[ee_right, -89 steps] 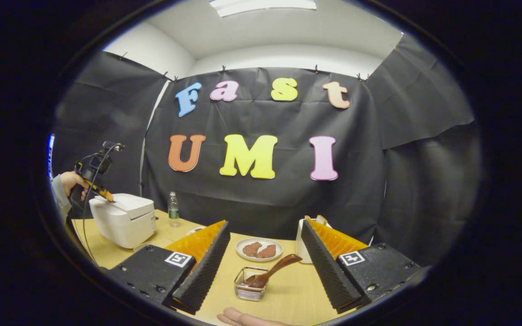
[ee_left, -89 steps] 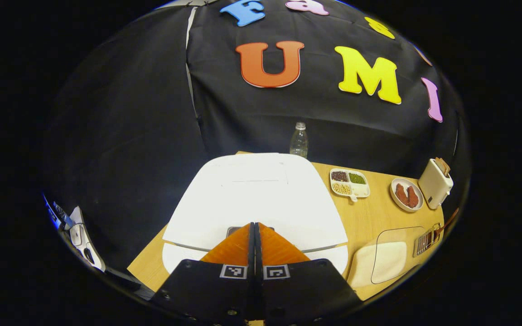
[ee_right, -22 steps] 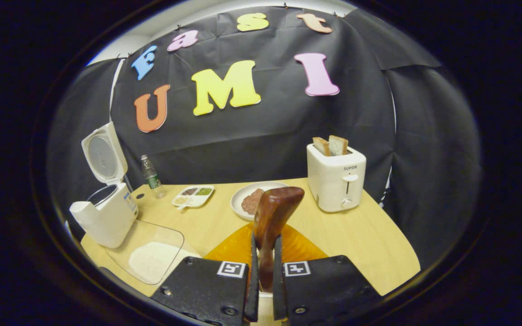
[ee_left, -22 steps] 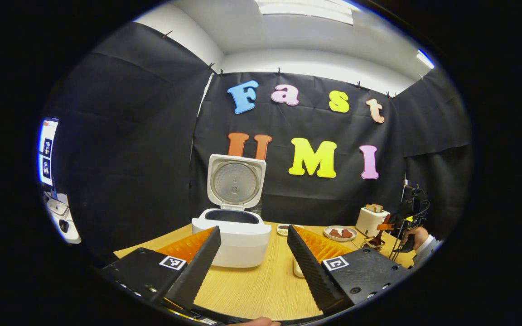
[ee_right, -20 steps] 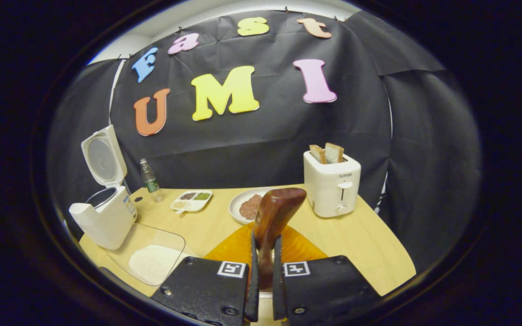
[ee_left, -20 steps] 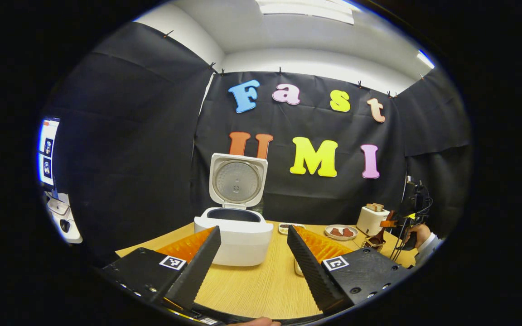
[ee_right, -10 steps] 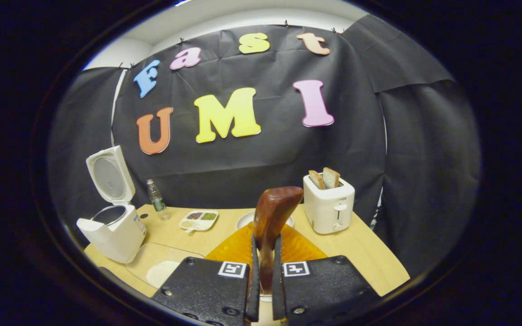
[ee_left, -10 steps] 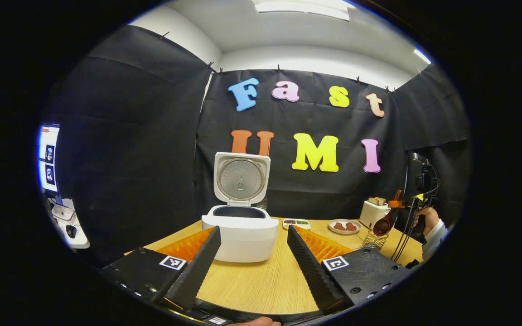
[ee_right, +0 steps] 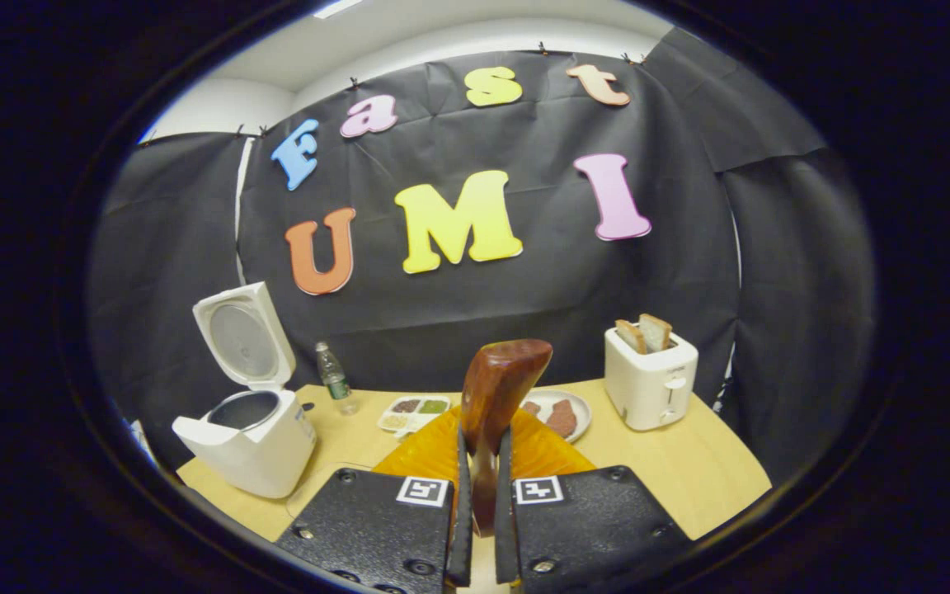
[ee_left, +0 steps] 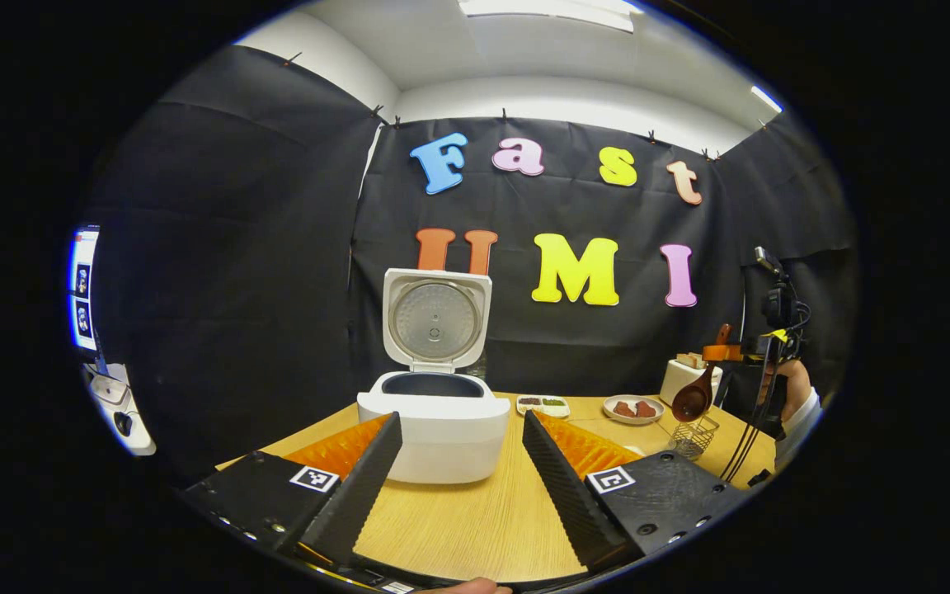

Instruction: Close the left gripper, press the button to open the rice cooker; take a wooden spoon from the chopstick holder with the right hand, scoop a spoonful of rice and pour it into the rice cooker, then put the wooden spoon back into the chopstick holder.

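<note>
The white rice cooker (ee_left: 434,433) stands on the table with its lid (ee_left: 436,320) raised and the dark pot showing. My left gripper (ee_left: 462,417) is open in front of it, nothing between its fingers. My right gripper (ee_right: 482,439) is shut on the handle of the brown wooden spoon (ee_right: 498,384), whose end sticks up ahead of the fingers. In the left gripper view the right gripper (ee_left: 724,353) holds the spoon (ee_left: 692,402) bowl-down just above the wire chopstick holder (ee_left: 694,436). The open cooker (ee_right: 251,452) lies to the left in the right gripper view.
A white toaster (ee_right: 651,375) with two bread slices stands at the back right of the wooden table (ee_right: 689,470). A plate of brown food (ee_right: 564,414), a divided dish of beans (ee_right: 413,411) and a water bottle (ee_right: 332,375) line the back. A hand (ee_left: 790,394) holds the right gripper.
Since 4.5 s ago the cooker lid has sprung open and my left gripper has backed off and opened. Over the last second my right gripper has lifted the spoon clear of the holder.
</note>
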Available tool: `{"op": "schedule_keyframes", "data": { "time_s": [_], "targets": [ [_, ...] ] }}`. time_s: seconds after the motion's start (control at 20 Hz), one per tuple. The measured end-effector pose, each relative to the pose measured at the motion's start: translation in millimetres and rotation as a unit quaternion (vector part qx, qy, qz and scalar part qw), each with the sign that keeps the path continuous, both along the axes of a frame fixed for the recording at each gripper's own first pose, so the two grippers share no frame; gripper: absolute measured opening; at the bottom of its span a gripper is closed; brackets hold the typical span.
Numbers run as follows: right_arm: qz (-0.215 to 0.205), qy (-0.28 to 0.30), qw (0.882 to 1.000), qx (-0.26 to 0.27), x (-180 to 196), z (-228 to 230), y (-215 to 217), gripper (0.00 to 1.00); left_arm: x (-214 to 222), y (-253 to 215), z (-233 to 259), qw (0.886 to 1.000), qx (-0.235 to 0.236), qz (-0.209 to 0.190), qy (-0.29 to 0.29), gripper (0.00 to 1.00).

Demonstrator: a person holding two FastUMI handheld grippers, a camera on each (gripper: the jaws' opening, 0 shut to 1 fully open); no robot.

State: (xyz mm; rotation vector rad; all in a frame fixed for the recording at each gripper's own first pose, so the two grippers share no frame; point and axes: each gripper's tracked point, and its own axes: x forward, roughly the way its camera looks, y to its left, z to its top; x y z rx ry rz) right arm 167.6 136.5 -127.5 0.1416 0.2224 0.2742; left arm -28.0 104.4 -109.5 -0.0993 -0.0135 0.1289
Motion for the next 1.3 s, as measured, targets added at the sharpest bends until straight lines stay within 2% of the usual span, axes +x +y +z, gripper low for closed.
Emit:
{"op": "schedule_keyframes", "data": {
  "time_s": [0.25,0.5,0.65,0.75,0.9,1.05,1.3],
  "targets": [
    [0.034,-0.002,0.999,0.019,-5.8,-8.4,52.9,0.14,12.3,12.6,-4.3,1.0,-0.01,0.012,0.005,0.94],
    [0.048,0.03,0.998,0.008,0.7,-59.8,89.2,0.14,19.1,20.2,-16.7,1.0,-0.02,0.018,0.015,0.94],
    [0.024,0.052,0.998,-0.014,11.0,-93.7,83.2,0.14,22.7,17.9,-16.5,1.0,-0.018,0.015,0.013,0.94],
    [-0.003,0.047,0.998,-0.03,14.6,-103.2,71.7,0.14,23.2,17.8,-13.5,1.0,-0.012,0.013,0.012,0.94],
    [-0.011,0.037,0.999,-0.036,11.6,-106.7,73.5,0.14,26.7,15.7,-8.9,1.0,-0.009,0.008,0.011,0.94],
    [0.003,0.038,0.996,-0.075,3.6,-119.0,90.6,0.14,31.1,10.9,-8.6,1.0,-0.004,0.001,0.013,0.94],
    [0.016,0.084,0.996,-0.038,-9.6,-133.6,109.7,0.14,36.6,1.8,-16.7,1.0,-0.006,-0.01,0.026,0.94]
  ]
}}
